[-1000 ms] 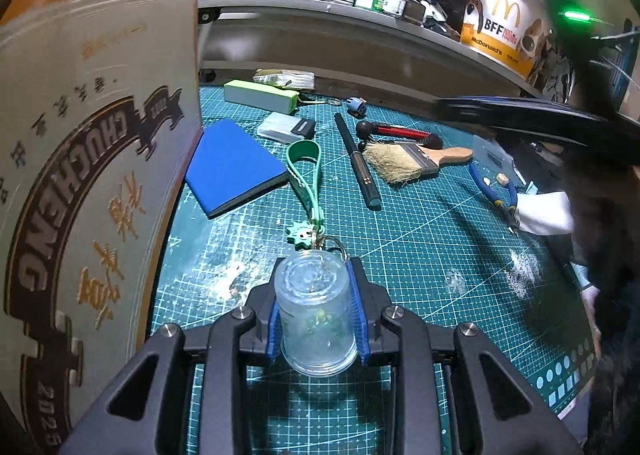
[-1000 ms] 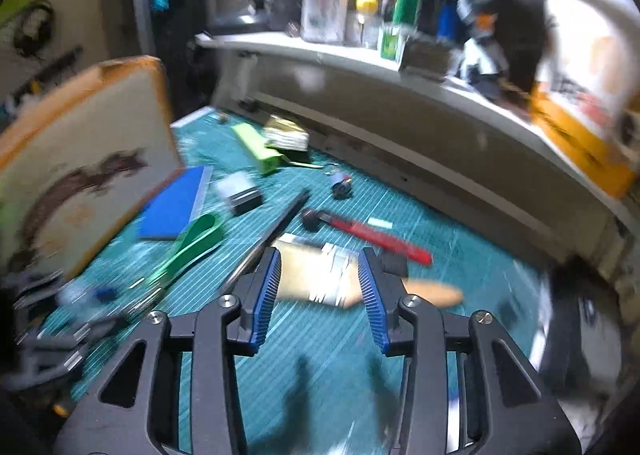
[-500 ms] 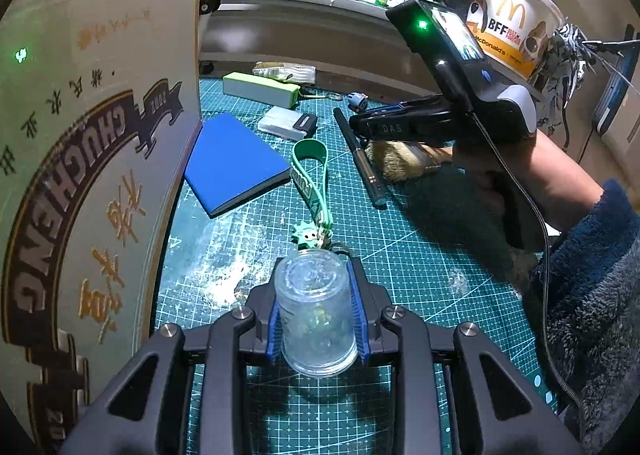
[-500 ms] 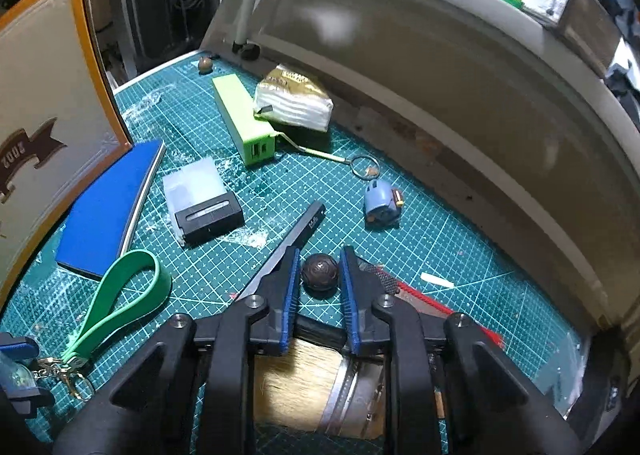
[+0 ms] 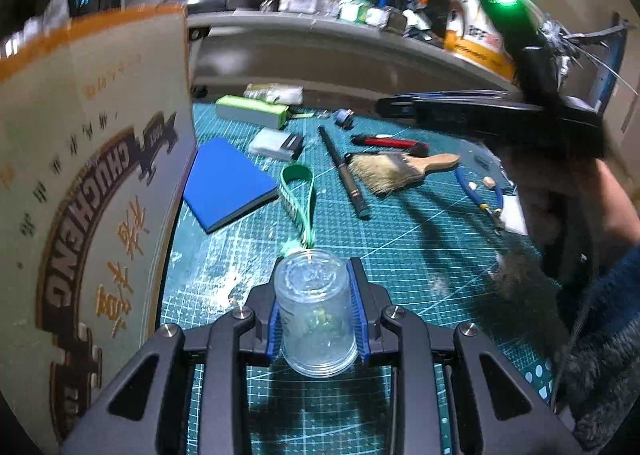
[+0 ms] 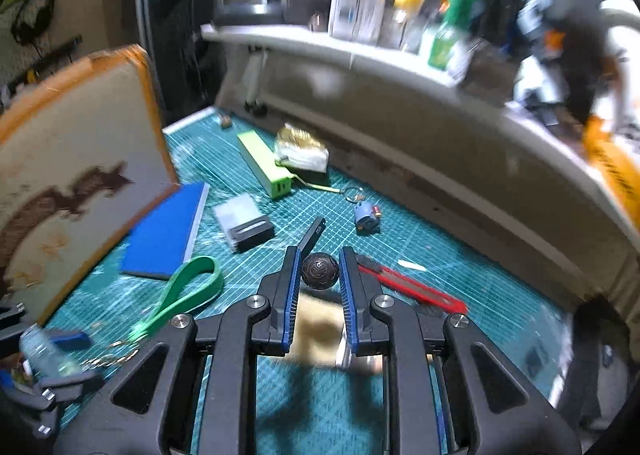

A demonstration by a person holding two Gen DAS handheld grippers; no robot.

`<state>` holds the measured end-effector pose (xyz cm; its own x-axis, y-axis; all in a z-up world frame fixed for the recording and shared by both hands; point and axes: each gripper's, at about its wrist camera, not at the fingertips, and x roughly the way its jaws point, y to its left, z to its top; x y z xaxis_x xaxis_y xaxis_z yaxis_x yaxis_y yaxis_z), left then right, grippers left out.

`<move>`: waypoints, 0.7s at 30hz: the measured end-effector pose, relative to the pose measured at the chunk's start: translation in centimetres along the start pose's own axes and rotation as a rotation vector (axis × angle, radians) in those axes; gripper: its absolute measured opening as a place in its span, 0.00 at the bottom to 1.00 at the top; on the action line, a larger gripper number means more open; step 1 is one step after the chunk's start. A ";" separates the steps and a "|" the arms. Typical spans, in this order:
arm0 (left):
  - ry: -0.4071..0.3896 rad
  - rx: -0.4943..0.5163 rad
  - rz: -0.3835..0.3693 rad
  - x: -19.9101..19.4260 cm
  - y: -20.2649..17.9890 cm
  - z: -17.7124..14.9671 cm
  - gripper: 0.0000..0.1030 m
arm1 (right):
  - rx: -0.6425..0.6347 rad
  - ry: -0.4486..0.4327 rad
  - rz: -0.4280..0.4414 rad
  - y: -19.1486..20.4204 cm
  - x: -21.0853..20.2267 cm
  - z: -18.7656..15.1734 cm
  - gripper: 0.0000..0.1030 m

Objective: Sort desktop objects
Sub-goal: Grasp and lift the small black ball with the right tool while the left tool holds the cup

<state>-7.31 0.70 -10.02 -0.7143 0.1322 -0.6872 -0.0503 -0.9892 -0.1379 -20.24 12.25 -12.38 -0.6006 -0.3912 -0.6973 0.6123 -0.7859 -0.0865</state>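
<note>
My left gripper (image 5: 317,263) is shut on a clear plastic jar (image 5: 316,315), held just above the green cutting mat (image 5: 400,255). A green lanyard (image 5: 298,191) trails from the jar across the mat. My right gripper (image 6: 319,255) is shut on a small dark round ball (image 6: 320,270), clear of the mat and over the paintbrush (image 5: 400,171). In the left wrist view the right gripper (image 5: 386,107) shows side-on at the upper right, with a hand and fuzzy blue sleeve (image 5: 600,315) behind it. The ball is hidden there.
A big printed box (image 5: 80,195) stands along the left. On the mat lie a blue notebook (image 5: 228,183), green power bank (image 5: 252,111), grey case (image 5: 276,143), black pen (image 5: 344,175), red knife (image 6: 412,287) and blue pliers (image 5: 480,195). A crowded shelf (image 5: 320,31) runs behind.
My right gripper dropped from open above the brush, shut on the dark ball on the mat, then rose with it. The left gripper kept still with the jar.
</note>
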 end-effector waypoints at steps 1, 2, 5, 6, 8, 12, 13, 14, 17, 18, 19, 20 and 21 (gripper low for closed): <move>-0.012 0.011 0.000 -0.3 -0.4 0.0 0.28 | 0.009 -0.027 -0.008 0.3 -1.6 -0.5 0.18; -0.022 0.021 -0.002 -0.7 -0.7 0.0 0.28 | 0.020 -0.047 -0.010 0.6 -2.8 -0.9 0.18; -0.054 0.051 -0.008 -1.8 -1.8 0.1 0.28 | 0.057 -0.113 -0.020 1.5 -7.0 -2.5 0.18; -0.068 0.060 -0.010 -2.3 -2.1 0.2 0.27 | 0.064 -0.128 -0.025 1.9 -8.0 -2.7 0.18; -0.095 0.083 -0.014 -3.2 -2.8 0.3 0.27 | 0.089 -0.167 -0.042 2.5 -10.7 -3.9 0.18; -0.178 0.149 -0.021 -5.9 -4.4 0.7 0.27 | 0.157 -0.238 -0.061 2.2 -16.2 -6.5 0.18; -0.203 0.167 -0.021 -6.7 -4.8 0.8 0.27 | 0.167 -0.252 -0.068 2.2 -17.3 -7.1 0.18; -0.229 0.184 -0.020 -7.5 -5.1 0.8 0.27 | 0.176 -0.265 -0.074 2.2 -18.5 -7.7 0.18; -0.293 0.231 -0.026 -9.5 -6.0 1.0 0.27 | 0.209 -0.297 -0.096 2.1 -21.6 -9.4 0.18; -0.311 0.242 -0.027 -10.2 -6.2 1.1 0.27 | 0.221 -0.305 -0.098 2.0 -22.4 -9.8 0.18; -0.332 0.246 -0.033 -10.8 -6.3 1.1 0.27 | 0.232 -0.313 -0.108 1.9 -23.4 -10.2 0.18; -0.355 0.248 -0.038 -11.5 -6.3 1.2 0.27 | 0.234 -0.314 -0.116 2.0 -24.1 -10.4 0.18; -0.378 0.251 -0.042 -12.3 -6.3 1.3 0.27 | 0.236 -0.318 -0.127 2.1 -24.8 -10.6 0.18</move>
<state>0.92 5.27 0.20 -0.9104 0.1855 -0.3698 -0.2184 -0.9746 0.0489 1.36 25.40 -2.81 -0.8153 -0.3834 -0.4339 0.4107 -0.9112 0.0334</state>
